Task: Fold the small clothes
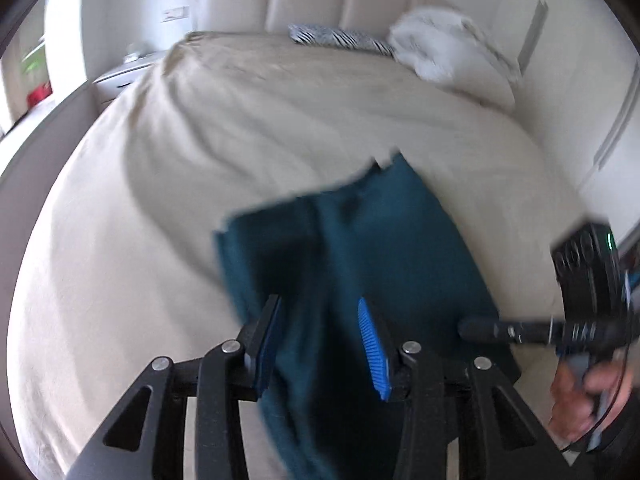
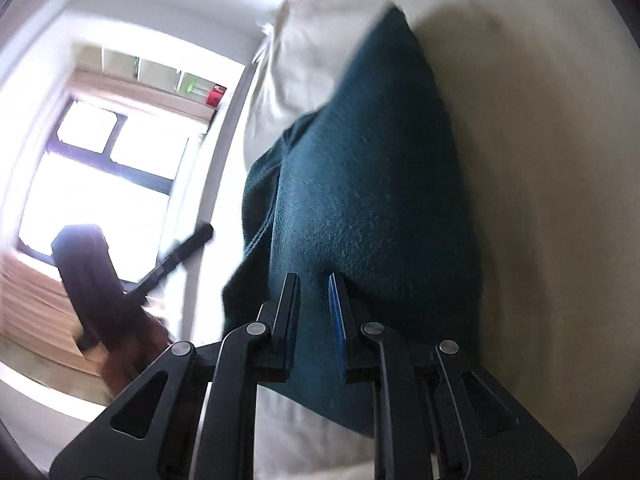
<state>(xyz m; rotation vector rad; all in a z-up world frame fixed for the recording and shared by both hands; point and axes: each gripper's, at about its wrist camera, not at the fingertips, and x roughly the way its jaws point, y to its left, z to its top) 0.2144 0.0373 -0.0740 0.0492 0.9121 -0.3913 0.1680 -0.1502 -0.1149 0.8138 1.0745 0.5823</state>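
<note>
A dark teal garment lies partly folded on the beige bed cover. My left gripper is open, its blue-padded fingers straddling the cloth's near part without pinching it. The right gripper shows at the right edge of the left wrist view, low at the garment's side. In the right wrist view the garment fills the middle, and my right gripper sits over its near edge with a narrow gap between its jaws and cloth behind that gap. The frames are blurred by motion.
A white fluffy pillow and a zebra-striped cushion lie at the padded headboard. A white nightstand stands left of the bed. A bright window and the left hand-held gripper show left in the right wrist view.
</note>
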